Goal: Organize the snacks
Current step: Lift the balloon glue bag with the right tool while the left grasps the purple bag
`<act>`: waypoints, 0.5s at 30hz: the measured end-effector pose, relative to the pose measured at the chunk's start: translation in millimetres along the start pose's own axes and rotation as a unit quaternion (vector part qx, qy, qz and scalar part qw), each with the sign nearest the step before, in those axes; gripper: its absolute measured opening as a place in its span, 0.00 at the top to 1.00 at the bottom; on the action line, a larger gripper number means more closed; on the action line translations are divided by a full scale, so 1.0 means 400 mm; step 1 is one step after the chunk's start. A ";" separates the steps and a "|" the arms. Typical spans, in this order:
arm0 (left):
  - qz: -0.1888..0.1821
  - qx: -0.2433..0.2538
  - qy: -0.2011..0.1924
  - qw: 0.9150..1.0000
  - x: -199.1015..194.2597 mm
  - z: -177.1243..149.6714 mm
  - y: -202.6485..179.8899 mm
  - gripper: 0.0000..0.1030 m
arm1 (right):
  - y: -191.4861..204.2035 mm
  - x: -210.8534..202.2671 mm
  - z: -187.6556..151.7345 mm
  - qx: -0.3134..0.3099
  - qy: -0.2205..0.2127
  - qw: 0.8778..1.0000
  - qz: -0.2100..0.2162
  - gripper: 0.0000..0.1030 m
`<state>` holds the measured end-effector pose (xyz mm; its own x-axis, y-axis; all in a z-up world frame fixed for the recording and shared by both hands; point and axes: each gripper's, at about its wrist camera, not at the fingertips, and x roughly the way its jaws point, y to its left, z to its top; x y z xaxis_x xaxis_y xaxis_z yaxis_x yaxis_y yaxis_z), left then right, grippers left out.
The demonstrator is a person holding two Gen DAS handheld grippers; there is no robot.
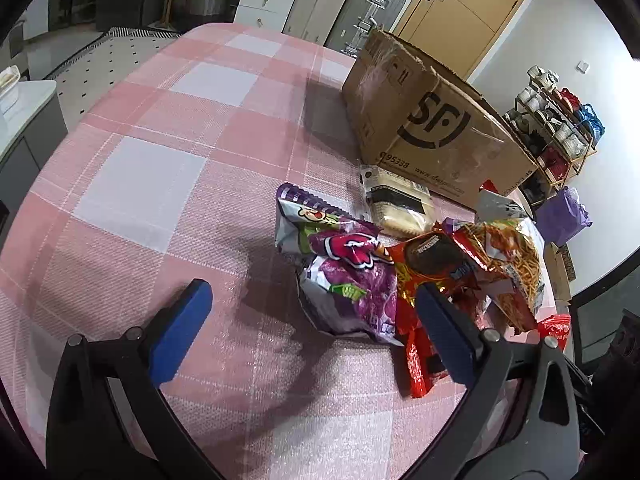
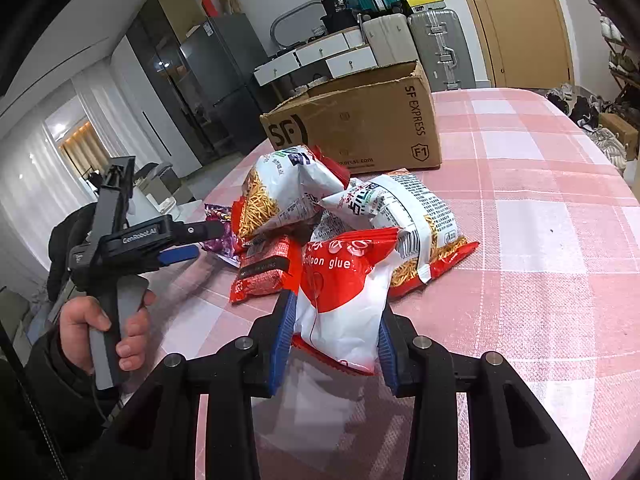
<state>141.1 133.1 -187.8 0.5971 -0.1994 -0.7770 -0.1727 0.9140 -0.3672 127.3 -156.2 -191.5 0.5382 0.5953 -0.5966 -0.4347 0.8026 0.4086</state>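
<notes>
A pile of snacks lies on the pink checked tablecloth (image 1: 160,168) in front of an open cardboard box (image 1: 432,120). In the left wrist view I see a purple bag (image 1: 340,264), a red packet (image 1: 420,260), a noodle-snack bag (image 1: 508,256) and a clear-wrapped biscuit pack (image 1: 400,204). My left gripper (image 1: 312,286) is open, low over the purple bag's near edge, holding nothing. My right gripper (image 2: 336,308) is shut on a red and white bag (image 2: 344,292). Behind that bag lie two noodle-snack bags (image 2: 280,196) and the box (image 2: 360,120). The left gripper (image 2: 204,240) shows at the pile's left, held by a hand (image 2: 100,320).
Suitcases (image 2: 436,44), white drawers (image 2: 320,56) and a wooden door (image 2: 520,20) stand beyond the table's far edge. A shoe rack (image 1: 556,128) and a purple bag (image 1: 560,216) sit on the floor past the box. Bare cloth (image 2: 540,240) stretches to the right of the pile.
</notes>
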 end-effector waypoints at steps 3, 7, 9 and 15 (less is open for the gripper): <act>-0.004 0.002 -0.002 1.000 0.005 0.007 -0.001 0.04 | 0.000 0.002 0.001 0.005 0.001 1.000 0.004 0.63; -0.006 0.002 -0.005 1.000 0.008 0.015 0.000 0.05 | 0.002 0.001 0.003 0.007 0.000 1.000 0.007 0.63; -0.006 0.003 -0.006 1.000 0.006 0.014 0.001 0.08 | 0.002 0.000 0.003 0.009 -0.001 1.000 0.009 0.63; -0.009 0.014 -0.006 1.000 0.016 0.022 -0.007 0.29 | -0.007 -0.002 0.002 0.016 -0.001 1.000 0.011 0.63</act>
<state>152.3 132.2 -187.1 0.6087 -0.2114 -0.7647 -0.1397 0.9202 -0.3656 128.5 -158.8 -191.7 0.5303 0.6128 -0.5859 -0.4232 0.7902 0.4434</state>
